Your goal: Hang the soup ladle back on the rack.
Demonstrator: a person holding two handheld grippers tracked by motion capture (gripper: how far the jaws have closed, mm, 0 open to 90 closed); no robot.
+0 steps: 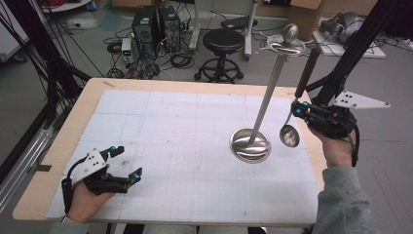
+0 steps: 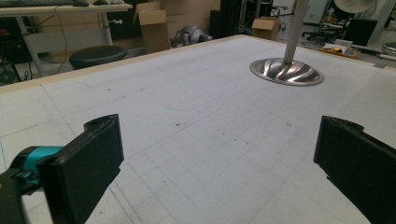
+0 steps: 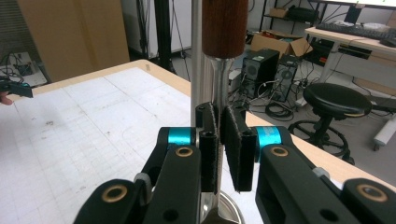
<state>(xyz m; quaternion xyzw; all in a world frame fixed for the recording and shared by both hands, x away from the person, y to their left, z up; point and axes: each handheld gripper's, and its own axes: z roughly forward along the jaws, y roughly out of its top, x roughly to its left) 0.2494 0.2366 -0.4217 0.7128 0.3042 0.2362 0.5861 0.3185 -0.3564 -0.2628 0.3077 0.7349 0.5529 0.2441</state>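
Cluttered lab floor lay beyond my table [image 1: 146,92]. My right gripper [image 1: 298,110] was clamped on the ladle [image 1: 290,135], upright at 3 o'clock of the stand [image 1: 250,145]; my left gripper [image 1: 127,165] sat open, empty. Hanging step, I judged: next, lift its handle to the hook [image 1: 283,47] at 12.

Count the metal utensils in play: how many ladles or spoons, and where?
1. The ladle with the brown wooden handle is clamped upright in the right tongs, its bowl hanging beside the rack's round base. No others are visible on the table.
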